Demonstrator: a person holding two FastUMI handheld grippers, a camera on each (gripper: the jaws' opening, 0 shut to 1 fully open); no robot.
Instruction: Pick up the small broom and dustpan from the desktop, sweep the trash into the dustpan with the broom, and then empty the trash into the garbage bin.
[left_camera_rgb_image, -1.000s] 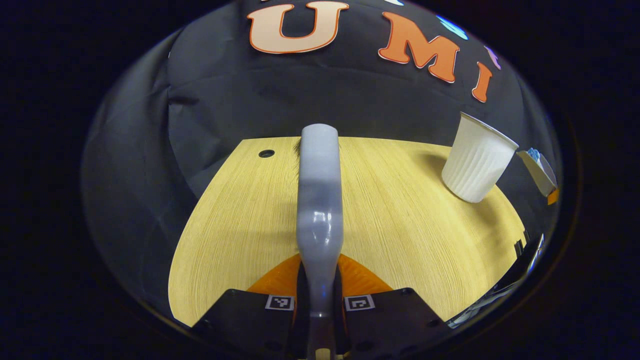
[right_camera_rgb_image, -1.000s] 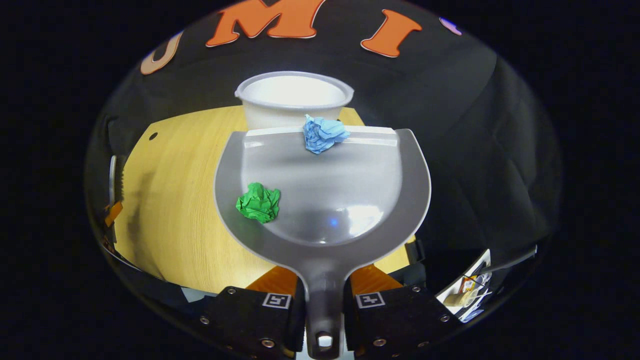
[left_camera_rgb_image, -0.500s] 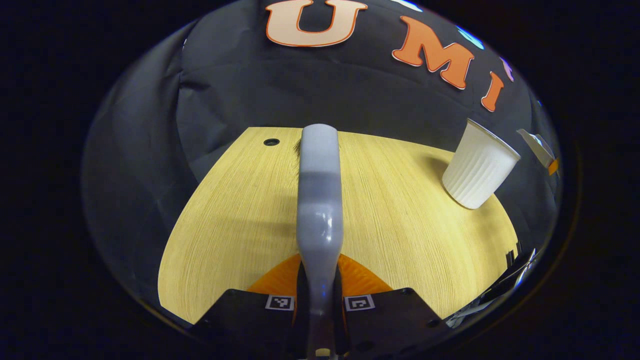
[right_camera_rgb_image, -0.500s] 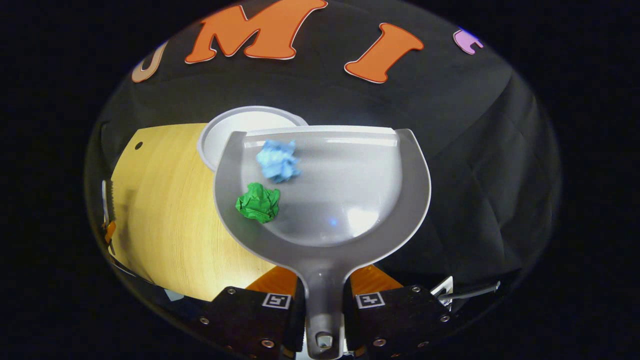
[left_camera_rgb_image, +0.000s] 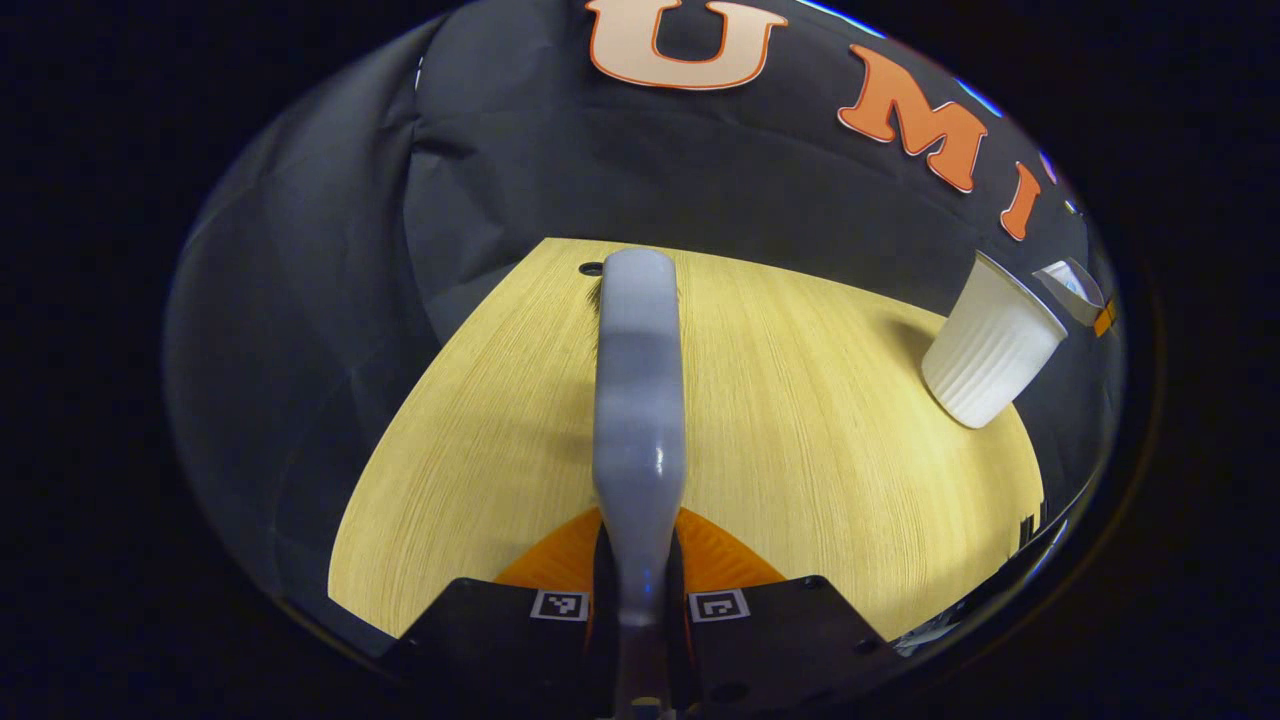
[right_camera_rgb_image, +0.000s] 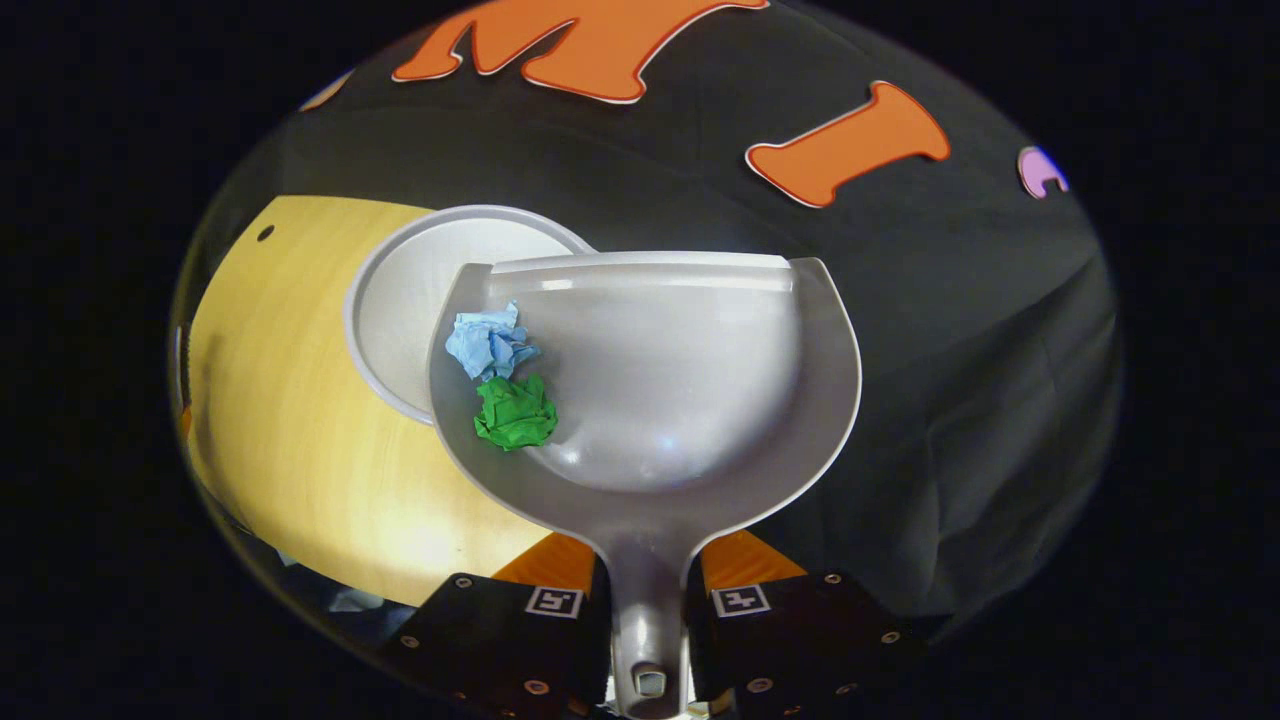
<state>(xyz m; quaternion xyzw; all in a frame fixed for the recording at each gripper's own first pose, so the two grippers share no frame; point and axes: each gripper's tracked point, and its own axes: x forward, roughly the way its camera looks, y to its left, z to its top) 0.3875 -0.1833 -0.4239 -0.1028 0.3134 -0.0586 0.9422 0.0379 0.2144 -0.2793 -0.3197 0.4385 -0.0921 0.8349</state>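
The right claw (right_camera_rgb_image: 648, 600) is clamping the dustpan (right_camera_rgb_image: 660, 400) handle, hanging it over the white bin (right_camera_rgb_image: 410, 300) so the blue wad (right_camera_rgb_image: 487, 342) and green wad (right_camera_rgb_image: 515, 412) can slide out, while the left claw (left_camera_rgb_image: 640, 600) is gripping the broom (left_camera_rgb_image: 638, 400) above the bench (left_camera_rgb_image: 800, 420)

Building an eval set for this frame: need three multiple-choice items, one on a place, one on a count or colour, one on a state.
1. Where are the paper balls?
A. on the desktop
B. in the dustpan
C. in the bin

2. How many paper balls show?
A. one
B. two
C. four

3. What does the left gripper hold?
A. the broom handle
B. the bin
C. nothing

Key: 1 B, the blue paper ball and green paper ball lie at the left edge of the dustpan, beside the white bin. 2 B, one blue, one green. 3 A, the left gripper clamps the broom handle.
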